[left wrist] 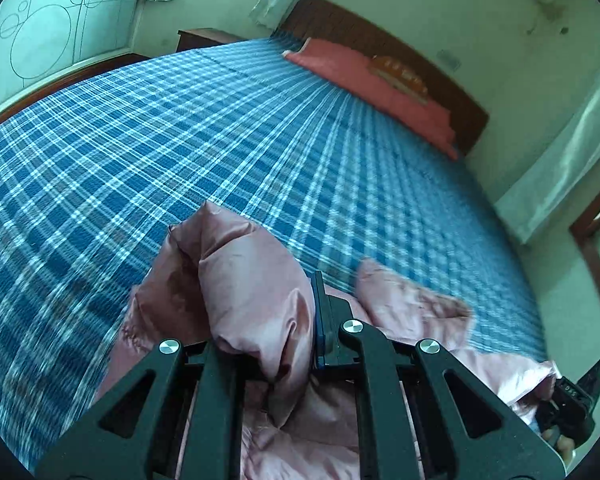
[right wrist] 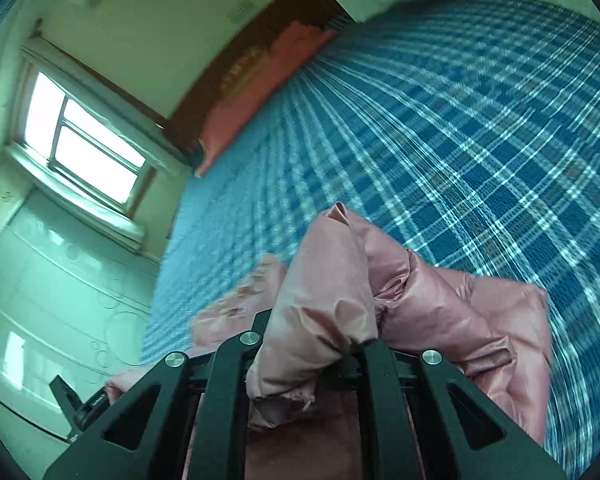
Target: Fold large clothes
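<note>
Left wrist view: left gripper (left wrist: 288, 320) and right gripper (right wrist: 320, 336) each pinch the puffy, glossy pink garment (left wrist: 256, 296) bunched over the blue plaid bed (left wrist: 180, 128).

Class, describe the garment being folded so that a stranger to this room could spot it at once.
Start at the big bed with the blue plaid sheet. At its near edge lies a shiny, puffy, dusty-pink padded jacket, bunched folds of it pinched in the left gripper and the right gripper. Unlike the flat coral-red pillow by the headboard, it is crumpled and glossy.
</note>
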Demonstrator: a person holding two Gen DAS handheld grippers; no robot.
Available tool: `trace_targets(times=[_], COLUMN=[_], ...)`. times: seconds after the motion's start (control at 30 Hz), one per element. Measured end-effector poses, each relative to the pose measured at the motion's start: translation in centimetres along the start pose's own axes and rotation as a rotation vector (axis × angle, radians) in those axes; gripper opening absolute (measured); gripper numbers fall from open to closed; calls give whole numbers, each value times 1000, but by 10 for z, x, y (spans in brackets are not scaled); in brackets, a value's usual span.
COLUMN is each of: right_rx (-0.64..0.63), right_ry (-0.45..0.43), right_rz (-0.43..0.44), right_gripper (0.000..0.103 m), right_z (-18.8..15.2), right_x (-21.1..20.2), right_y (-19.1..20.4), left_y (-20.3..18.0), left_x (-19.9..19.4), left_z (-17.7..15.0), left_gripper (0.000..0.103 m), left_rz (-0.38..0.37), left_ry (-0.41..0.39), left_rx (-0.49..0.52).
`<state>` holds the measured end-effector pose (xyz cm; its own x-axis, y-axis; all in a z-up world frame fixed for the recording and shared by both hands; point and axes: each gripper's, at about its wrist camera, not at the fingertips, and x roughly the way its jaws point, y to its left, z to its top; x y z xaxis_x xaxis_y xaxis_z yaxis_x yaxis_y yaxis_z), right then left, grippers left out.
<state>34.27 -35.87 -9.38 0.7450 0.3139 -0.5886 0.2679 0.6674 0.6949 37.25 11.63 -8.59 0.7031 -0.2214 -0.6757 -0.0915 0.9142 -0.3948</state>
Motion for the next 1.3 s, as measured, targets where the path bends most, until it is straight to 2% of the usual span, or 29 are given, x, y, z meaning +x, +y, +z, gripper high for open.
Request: trace_targets(times=[0.17,0.2,0.23,0.27,0.3,0.33,0.37,0.4,0.5,0.67,0.77,0.9,1.0,1.17,1.3], right_rx=[4,4,4,4,1,-9,-18,-38,-87,-152,-239,-358,-451,-566,-516], right_ry=[23,28,31,28,20,5,-3,-18,-50,-46,-2,29,47,81,150], right_rz=[-26,-25,-11,4,14,19,18,17,25,8,-50,-126,-189,-299,-351], right_gripper=[13,18,27,32,43,51,54,59,61,61,61,61,61,61,61], right_z=[-2,-3,-3,-3,-3,-3,-3,-3,-3,-15,-29,-35,-36,-33,-28], right_x=[24,25,24,21,17,11,7,0,-20,-30,-15,15,38,78,104], right_y=[-10,-10,-10,-9,-8,-5,-2,2,15,30,46,69,88,98,78], left_y=[-3,-3,-3,-3,-2,-2,-3,-3,-5,-4,-11,-26,-32,-38,-38], left_x=[35,37,37,36,33,29,26,17,2,-35,-38,-13,11,49,78], left_z=[-3,-2,0,1,2,5,7,10,18,18,9,-4,-5,-5,-8], left_gripper=[16,19,21,29,41,48,56,59,68,69,69,69,69,69,72], left_rz=[50,47,42,32,17,-3,-18,-37,-57,-25,2,68,94,148,191], left_ry=[36,37,34,32,33,29,23,7,-5,-88,-81,-45,-20,28,94], left_rx=[75,75,71,66,58,46,35,20,0,4,74,200,225,252,265])
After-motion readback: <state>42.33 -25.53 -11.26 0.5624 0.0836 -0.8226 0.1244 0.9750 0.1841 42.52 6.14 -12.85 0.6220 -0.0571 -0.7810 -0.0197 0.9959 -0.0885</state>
